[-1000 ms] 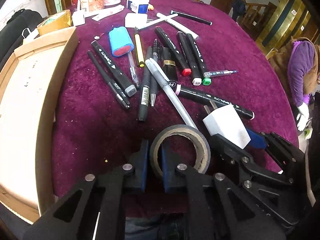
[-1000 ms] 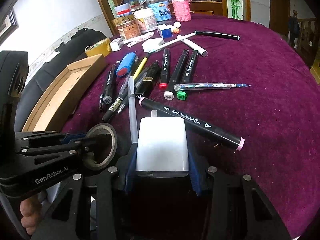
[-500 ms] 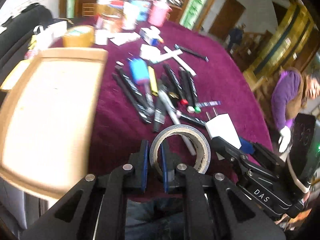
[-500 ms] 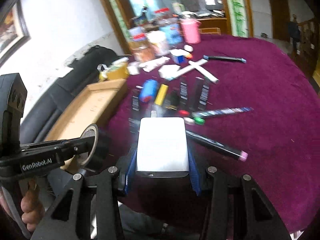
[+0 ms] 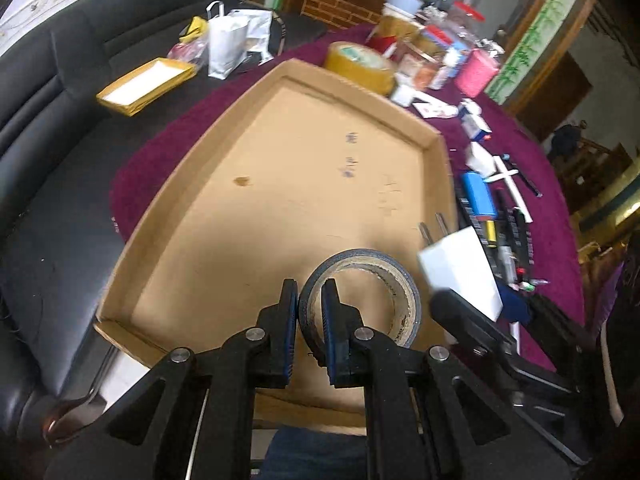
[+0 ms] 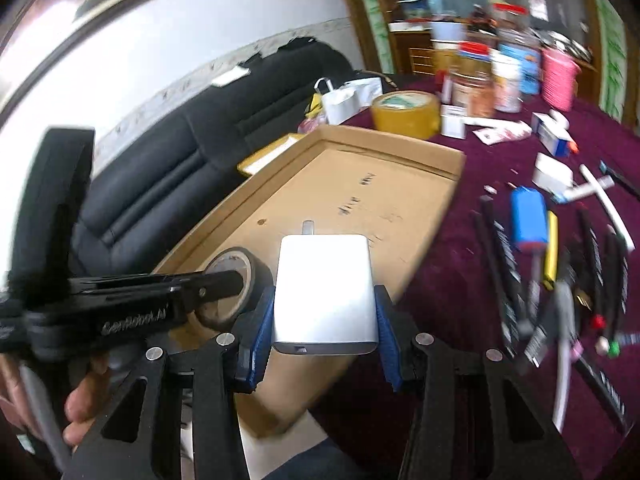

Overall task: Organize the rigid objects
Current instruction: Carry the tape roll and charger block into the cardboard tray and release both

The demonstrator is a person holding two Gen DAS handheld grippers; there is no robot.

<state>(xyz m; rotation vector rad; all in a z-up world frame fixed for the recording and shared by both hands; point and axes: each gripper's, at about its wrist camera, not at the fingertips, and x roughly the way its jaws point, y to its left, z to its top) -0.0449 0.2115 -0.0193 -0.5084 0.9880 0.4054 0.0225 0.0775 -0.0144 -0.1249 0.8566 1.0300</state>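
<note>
The pens and markers (image 6: 560,280) strewn on the maroon velvet counter (image 6: 460,292) are smeared by motion blur, so their colours and caps are hard to read, and in the left wrist view most of them are cut off behind the right claw's load. The jars and boxes at the counter's far edge are likewise blurred.

The left claw (image 5: 310,304) is clamped on the wall of a dark grey roll of tape (image 5: 360,296), one finger outside the ring and one inside; the roll hangs over the near part of the shallow brown cardboard tray (image 5: 280,168), probably clear of its floor.

The right claw (image 6: 326,316) is closed wide on a white rectangular plug-in charger (image 6: 326,284), its blue pads pressing both sides, metal prongs pointing forward. The charger sits above the tray's near right edge, just beside the tape roll.
</note>
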